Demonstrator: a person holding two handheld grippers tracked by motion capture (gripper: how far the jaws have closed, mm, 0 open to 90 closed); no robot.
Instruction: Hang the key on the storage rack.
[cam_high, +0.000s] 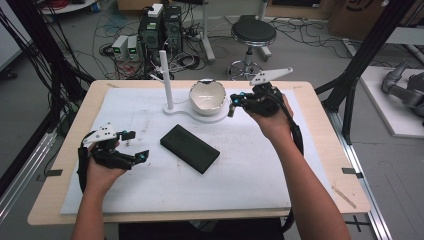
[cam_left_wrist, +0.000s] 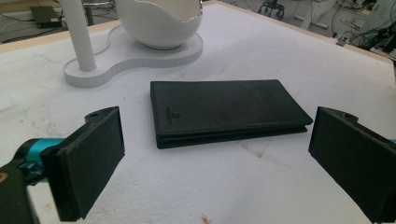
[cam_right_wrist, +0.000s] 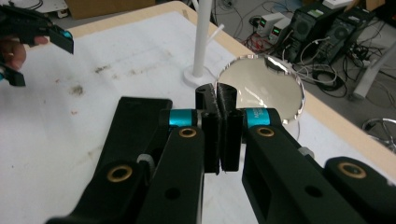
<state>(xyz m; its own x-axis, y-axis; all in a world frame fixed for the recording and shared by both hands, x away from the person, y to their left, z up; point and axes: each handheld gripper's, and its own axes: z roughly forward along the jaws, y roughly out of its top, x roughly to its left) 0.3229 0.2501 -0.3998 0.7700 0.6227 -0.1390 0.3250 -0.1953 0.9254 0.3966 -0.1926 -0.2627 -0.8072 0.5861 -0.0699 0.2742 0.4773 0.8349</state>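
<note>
Cables and computer boxes crowded the floor behind the white surface (cam_high: 250, 175). A black wallet (cam_high: 189, 148) lay flat in the middle, just in front of the white stand (cam_high: 195, 111) with its pole and cracked egg-shaped bowl (cam_high: 207, 95). The left hand-held gripper (cam_high: 135, 145) sat left of the wallet, jaws spread wide and aimed at it, likely to grab it. The right hand-held gripper (cam_high: 231, 106) hovered right beside the bowl, jaws pressed together on nothing.
</note>
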